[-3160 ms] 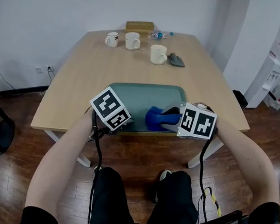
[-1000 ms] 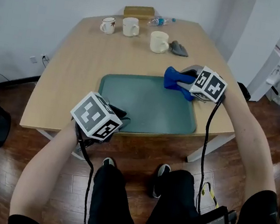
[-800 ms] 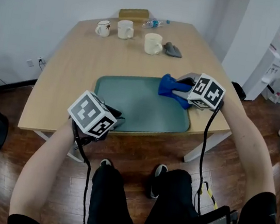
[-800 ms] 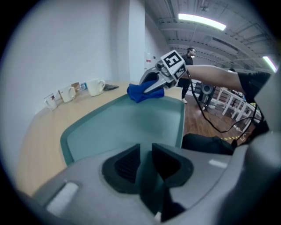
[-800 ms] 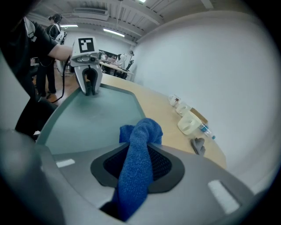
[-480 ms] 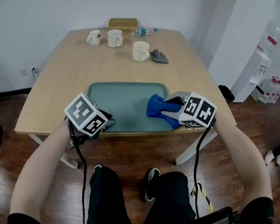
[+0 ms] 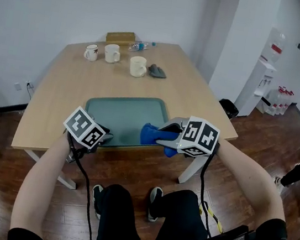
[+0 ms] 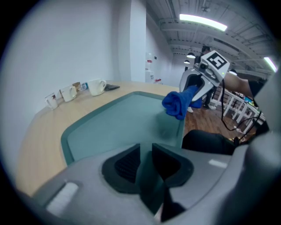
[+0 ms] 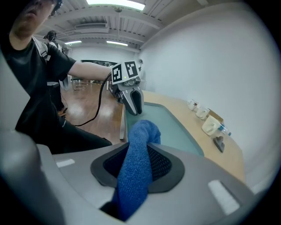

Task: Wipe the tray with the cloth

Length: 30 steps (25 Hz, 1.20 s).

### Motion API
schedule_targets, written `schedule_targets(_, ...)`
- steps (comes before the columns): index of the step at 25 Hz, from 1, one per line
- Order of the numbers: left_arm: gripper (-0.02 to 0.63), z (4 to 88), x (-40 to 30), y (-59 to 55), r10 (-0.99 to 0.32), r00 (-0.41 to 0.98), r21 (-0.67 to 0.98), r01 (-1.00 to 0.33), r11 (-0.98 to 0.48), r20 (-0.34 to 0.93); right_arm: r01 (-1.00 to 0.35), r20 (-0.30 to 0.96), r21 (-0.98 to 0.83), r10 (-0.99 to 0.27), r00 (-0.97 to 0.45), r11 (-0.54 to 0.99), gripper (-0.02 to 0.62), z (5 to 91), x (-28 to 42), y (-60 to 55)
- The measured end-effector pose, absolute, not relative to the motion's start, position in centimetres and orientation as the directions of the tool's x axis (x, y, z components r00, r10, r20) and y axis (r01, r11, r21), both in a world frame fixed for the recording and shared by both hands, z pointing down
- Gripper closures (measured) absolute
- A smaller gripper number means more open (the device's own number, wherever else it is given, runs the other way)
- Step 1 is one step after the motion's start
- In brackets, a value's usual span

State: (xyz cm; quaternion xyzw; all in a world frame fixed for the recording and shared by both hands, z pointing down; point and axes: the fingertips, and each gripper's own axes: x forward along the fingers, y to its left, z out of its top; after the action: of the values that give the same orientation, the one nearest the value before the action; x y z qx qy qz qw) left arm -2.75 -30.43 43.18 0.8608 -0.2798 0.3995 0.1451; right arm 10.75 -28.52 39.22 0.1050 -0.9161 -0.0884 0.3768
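Standing by the table, I see the left gripper (image 7: 103,136) pinching the near left rim of the green tray (image 7: 123,111), its jaws pressed on the lip as if to steady it. The right gripper (image 7: 165,138) is clamped on the blue cloth (image 7: 150,134), which bulges out past its jaws at the tray's near right corner, by the rim; I cannot tell whether it touches the surface. To wipe well, I reckon the bunched cloth wants pressing flat on the tray floor and drawing across in overlapping strokes, corners included, while the left grip stops the tray sliding.
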Motion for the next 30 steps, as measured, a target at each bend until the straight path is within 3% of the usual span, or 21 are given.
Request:
schedule_targets(2, 0.518, 43.2, -2.8, -30.6, -0.371, 0.526, 0.029, -0.604, -0.797, 0.765, -0.218, 0.646, 0.24, -0.323, -0.692, 0.946, 0.489, 38.1, 11.6, -30.0)
schedule_targets(6, 0.518, 42.5, -3.3, -31.0, -0.422, 0.507, 0.01, -0.649, -0.761, 0.751, -0.604, 0.556, 0.176, -0.585, -0.591, 0.777, 0.488, 35.1, 17.4, -36.9)
schedule_targets(10, 0.541, 37.8, -4.9, -31.5, -0.64, 0.43, -0.141, -0.751, -0.645, 0.636, -0.864, 0.563, 0.036, -0.725, -0.398, 0.503, 0.485, 35.5, 25.0, -42.2)
schedule_targets(13, 0.541, 34.7, -5.7, -30.1, -0.753, 0.424, -0.148, -0.817, -0.558, 0.503, -0.92, 0.601, 0.016, -0.739, -0.305, 0.393, 0.48, 37.8, 27.4, -43.7)
schedule_targets(17, 0.54, 33.4, -7.5, -27.0, -0.832, 0.429, -0.014, -0.887, -0.462, 0.351, -0.941, 0.619, 0.044, -0.748, -0.239, 0.337, 0.454, 40.4, 27.9, -44.3)
schedule_targets(21, 0.54, 34.1, -9.8, -24.4, -0.873, 0.4, 0.109, -0.916, -0.385, 0.28, -0.944, 0.578, 0.037, -0.777, -0.248, 0.329, 0.344, 39.5, 28.0, -44.4)
schedule_targets(25, 0.54, 34.0, -12.9, -23.4, -0.915, 0.331, 0.141, -0.942, -0.305, 0.232, -0.955, 0.466, 0.047, -0.852, -0.239, 0.294, 0.298, 35.7, 29.0, -43.9)
schedule_targets(30, 0.54, 34.2, -13.5, -21.2, -0.934, 0.314, 0.158, -0.944, -0.289, 0.172, -0.961, 0.23, 0.06, -0.94, -0.252, 0.272, 0.333, 29.1, 29.5, -39.5)
